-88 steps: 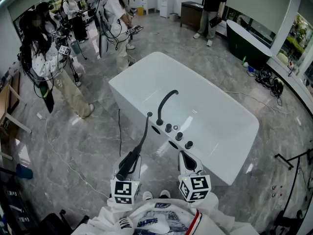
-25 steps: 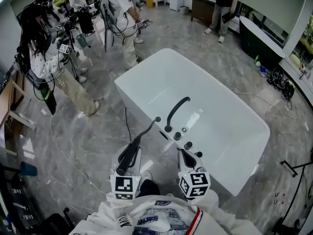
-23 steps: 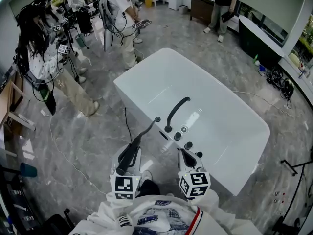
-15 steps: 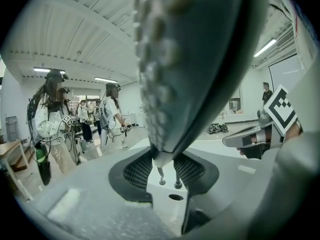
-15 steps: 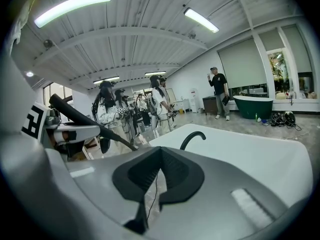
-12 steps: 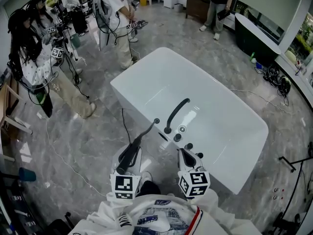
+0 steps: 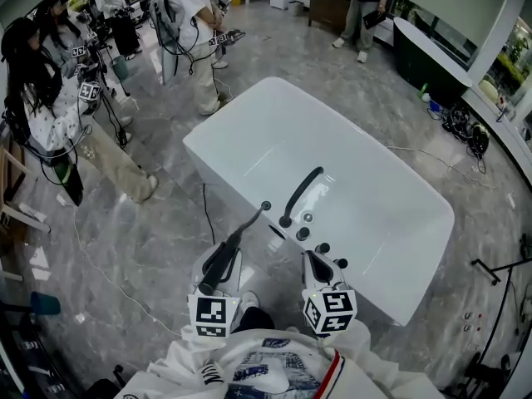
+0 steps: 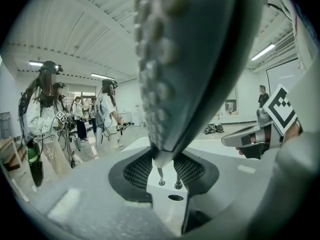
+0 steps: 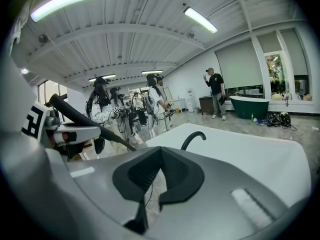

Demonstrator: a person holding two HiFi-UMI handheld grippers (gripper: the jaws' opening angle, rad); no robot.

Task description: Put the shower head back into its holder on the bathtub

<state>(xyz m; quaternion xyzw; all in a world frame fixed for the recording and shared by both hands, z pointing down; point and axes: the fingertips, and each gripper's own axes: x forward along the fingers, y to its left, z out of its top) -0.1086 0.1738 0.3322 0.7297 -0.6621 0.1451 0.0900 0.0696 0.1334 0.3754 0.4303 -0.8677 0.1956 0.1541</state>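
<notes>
The black shower head is long, with its wide nozzle face close over the jaws in the left gripper view. My left gripper is shut on its wide part. Its thin end reaches the near rim of the white bathtub, just left of the curved black faucet. A row of round black knobs and a ring-shaped fitting sit on that rim. My right gripper is shut and empty, just short of the knobs.
A thin black hose or cable hangs by the tub's near side onto the marble floor. Several people with equipment stand at the far left and back. A dark green tub stands far right; cables lie nearby.
Since the earliest frame the tub has drawn nearer, and the shower head's thin end now lies close beside the faucet base. Over the last second little has shifted.
</notes>
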